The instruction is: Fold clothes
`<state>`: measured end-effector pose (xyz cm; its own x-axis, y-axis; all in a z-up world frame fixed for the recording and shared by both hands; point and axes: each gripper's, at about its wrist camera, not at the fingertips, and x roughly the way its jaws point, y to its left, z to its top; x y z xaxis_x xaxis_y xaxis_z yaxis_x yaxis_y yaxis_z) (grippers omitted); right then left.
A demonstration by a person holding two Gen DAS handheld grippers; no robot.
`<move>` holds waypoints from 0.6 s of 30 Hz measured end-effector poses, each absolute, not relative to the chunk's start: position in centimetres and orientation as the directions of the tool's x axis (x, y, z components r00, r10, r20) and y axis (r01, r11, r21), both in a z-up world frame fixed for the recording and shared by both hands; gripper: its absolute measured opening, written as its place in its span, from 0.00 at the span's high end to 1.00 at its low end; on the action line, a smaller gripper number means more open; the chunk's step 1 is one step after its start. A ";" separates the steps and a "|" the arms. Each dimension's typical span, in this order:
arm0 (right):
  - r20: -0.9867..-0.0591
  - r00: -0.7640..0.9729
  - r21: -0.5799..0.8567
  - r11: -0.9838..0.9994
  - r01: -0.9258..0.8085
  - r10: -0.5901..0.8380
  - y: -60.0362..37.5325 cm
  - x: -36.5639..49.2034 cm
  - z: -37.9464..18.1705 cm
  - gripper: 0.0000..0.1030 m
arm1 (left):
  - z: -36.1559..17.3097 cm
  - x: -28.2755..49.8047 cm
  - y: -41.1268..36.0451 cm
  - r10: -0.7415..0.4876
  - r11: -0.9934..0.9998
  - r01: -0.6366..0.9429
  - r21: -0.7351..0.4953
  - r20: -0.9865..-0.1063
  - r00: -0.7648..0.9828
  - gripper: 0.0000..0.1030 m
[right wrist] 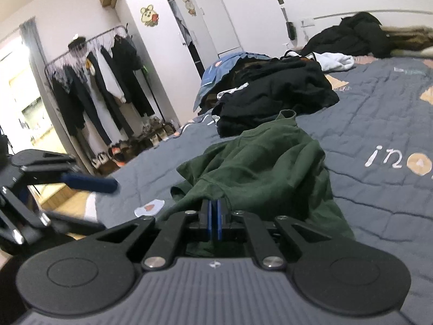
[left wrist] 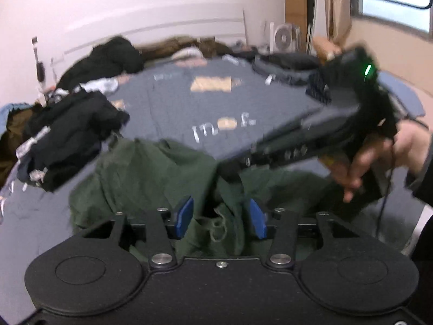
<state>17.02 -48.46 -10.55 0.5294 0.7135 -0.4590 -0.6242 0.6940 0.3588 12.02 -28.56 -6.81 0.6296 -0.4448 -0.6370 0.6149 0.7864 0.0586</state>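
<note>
Green shirt (right wrist: pixel 259 168) hem pinched, grey quilt (right wrist: pixel 379 124) beyond clear

1. Crumpled shirt (right wrist: pixel 259 168) lies on bed quilt (right wrist: pixel 379 124), near its front edge.
2. Clothes heap (right wrist: pixel 276 92) sits on quilt just behind shirt; further pile (right wrist: pixel 351 35) at the headboard end.
3. Clothes rack (right wrist: pixel 102 81) stands on floor left of bed, w/ shoes (right wrist: pixel 140 140) beneath.
4. Folded stack (left wrist: pixel 286 65) at bed's far right; fan (left wrist: pixel 284 38) behind it.
5. Right gripper (right wrist: pixel 215 216) at shirt's near edge; left gripper (right wrist: pixel 89 184) to its left.

Black grippers, blue fingers (left wrist: pixel 184 216), silver screws
</note>
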 end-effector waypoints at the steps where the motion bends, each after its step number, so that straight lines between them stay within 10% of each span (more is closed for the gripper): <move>1: -0.460 0.527 0.358 0.692 -0.627 0.715 -48.4 16.9 -10.5 0.96 | -7.6 12.3 -28.9 -0.437 0.787 0.614 0.056 -0.652 0.620 0.68; 9: -0.491 0.509 0.319 0.690 -0.650 0.707 -47.7 16.6 -10.6 0.94 | -10.1 13.0 -28.4 -0.395 0.790 0.610 0.069 -0.703 0.591 0.91; 18: -0.478 0.503 0.316 0.675 -0.667 0.720 -48.4 16.3 -10.6 0.94 | -3.4 11.6 -23.2 -0.584 0.797 0.564 -0.217 -0.519 0.624 0.96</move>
<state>16.33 -48.38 -10.64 0.5027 0.7204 -0.4778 -0.6668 0.6749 0.3161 11.62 -23.18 -3.35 0.6241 -0.5838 -0.5194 0.5641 0.7965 -0.2174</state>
